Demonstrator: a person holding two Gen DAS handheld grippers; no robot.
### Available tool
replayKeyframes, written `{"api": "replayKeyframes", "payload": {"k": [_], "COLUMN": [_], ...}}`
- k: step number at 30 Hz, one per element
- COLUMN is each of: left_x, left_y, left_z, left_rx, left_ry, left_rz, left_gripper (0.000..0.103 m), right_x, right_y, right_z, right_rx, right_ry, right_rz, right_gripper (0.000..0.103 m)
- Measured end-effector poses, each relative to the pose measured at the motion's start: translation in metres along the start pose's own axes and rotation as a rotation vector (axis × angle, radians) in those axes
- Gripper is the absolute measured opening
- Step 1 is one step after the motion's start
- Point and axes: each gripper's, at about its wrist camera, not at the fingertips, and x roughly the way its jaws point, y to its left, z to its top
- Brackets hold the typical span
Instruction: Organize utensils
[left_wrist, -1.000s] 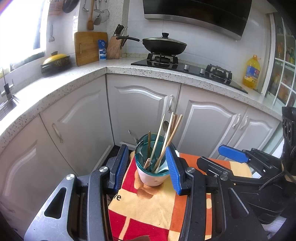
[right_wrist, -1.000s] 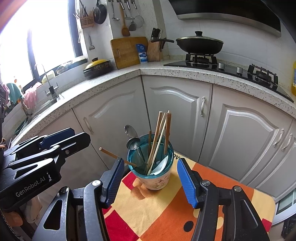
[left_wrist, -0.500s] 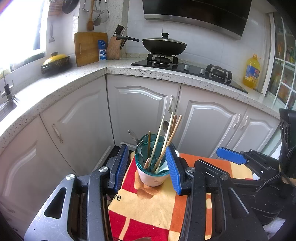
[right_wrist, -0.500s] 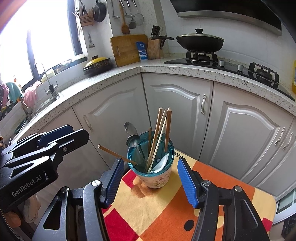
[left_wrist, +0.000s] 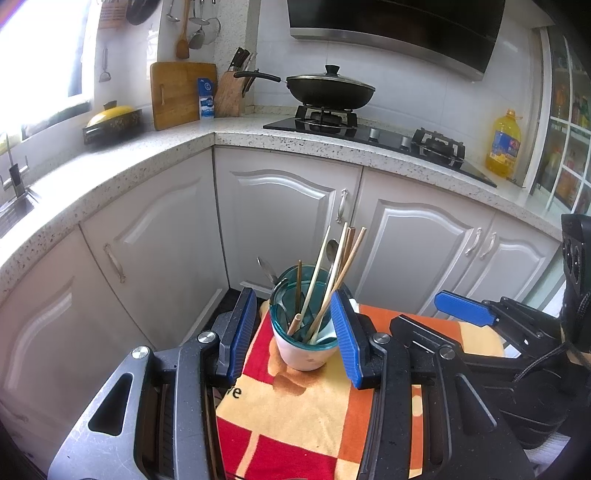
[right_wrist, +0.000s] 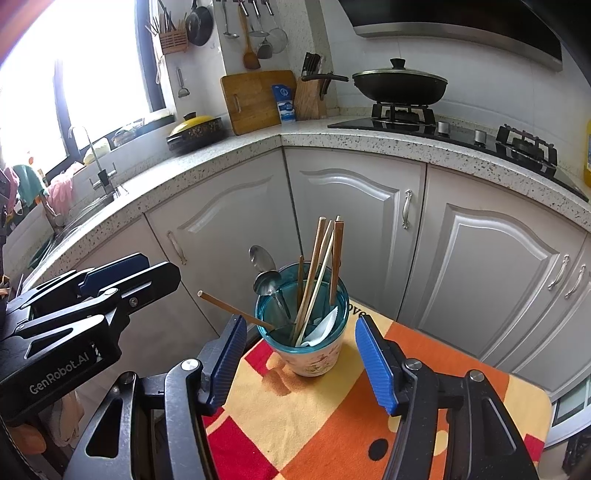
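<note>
Utensils, mostly thin stiff chopsticks (right_wrist: 314, 273) and slick metal spoons (right_wrist: 264, 271), stand loosely in the cup (right_wrist: 310, 347) on the cloth-covered surface (right_wrist: 332, 413), framed by the empty, parted jaws of the left gripper (left_wrist: 295, 332) and right gripper (right_wrist: 301, 358); I'd pinch a stick high.

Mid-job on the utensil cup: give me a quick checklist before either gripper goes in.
1. Cup upright on the cloth: ok.
2. Left gripper jaws open, empty: ok.
3. Right gripper jaws open, empty: ok.
4. Chopsticks all standing in the cup: not ok, one chopstick leans far out over the rim.
5. Metal spoons in the cup: ok.
6. Cup firmly seated near the cloth's edge: cannot tell.
</note>
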Motion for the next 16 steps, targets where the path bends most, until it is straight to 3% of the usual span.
{"api": "replayKeyframes", "payload": {"k": [16], "left_x": [0.0037], "left_y": [0.0027], "left_z": [-0.003], "left_rx": [-0.01], "left_ry": [-0.012], "left_rz": [-0.015], "left_gripper": [0.041], "right_x": [0.0043], "right_y": [-0.0014], "right_z": [-0.0032], "right_rx": [-0.001], "right_ry": [0.013], "right_rz": [0.0], "right_gripper": [0.06]}}
